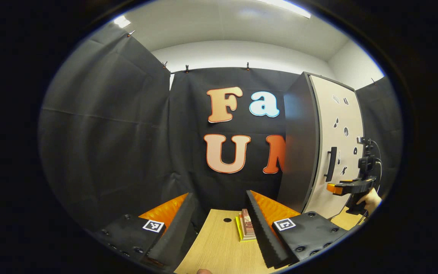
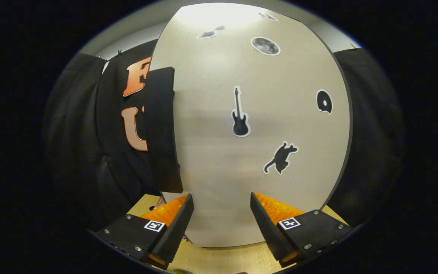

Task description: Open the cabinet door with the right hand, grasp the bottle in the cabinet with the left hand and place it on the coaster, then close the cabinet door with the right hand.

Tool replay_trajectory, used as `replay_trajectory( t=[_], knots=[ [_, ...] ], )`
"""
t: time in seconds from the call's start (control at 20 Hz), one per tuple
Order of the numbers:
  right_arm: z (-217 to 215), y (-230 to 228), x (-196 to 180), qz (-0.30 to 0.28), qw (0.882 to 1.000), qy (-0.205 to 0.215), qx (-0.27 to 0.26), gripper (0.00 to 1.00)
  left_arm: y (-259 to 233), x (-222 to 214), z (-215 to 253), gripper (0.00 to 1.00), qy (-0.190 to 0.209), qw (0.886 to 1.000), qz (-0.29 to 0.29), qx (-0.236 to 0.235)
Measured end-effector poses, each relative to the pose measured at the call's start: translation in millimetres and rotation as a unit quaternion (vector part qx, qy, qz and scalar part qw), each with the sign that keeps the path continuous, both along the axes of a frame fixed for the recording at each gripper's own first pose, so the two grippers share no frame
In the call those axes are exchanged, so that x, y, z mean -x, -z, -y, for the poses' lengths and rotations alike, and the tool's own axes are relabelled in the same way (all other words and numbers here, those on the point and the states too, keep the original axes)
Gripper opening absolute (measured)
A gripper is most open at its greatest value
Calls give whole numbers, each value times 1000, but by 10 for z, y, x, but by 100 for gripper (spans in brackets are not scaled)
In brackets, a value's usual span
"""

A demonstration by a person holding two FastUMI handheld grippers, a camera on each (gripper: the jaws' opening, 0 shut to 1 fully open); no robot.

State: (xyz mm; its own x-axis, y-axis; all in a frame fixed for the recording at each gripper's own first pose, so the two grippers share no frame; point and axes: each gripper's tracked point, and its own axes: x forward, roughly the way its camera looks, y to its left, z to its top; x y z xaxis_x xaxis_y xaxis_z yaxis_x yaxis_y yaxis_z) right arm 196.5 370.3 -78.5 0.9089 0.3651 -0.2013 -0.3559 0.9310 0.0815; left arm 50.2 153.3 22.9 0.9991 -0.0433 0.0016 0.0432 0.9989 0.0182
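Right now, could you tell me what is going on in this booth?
A person holds two grippers at a table. The cabinet door is shut. The right gripper, fingers open, faces the door near its handle, not gripping it. The left gripper is open over the table beside the coaster.

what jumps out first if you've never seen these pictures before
In the right gripper view, the pale cabinet door looms close in front of the open right tool, dotted with dark stickers such as a guitar and a cat. In the left gripper view, the cabinet stands closed at the right with its dark handle, the right tool held just beside it. Low between the open left tool's fingers, a small stacked coaster lies on the wooden table.
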Motion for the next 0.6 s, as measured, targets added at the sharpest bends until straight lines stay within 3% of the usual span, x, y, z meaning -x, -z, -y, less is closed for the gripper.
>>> replay_trajectory(
  t=[0.6],
  knots=[
    [1775, -1098, 696, 46, 997, 56, 0, 93, -463, -99, 372, 89, 31, 999, 32, -1]
  ],
)
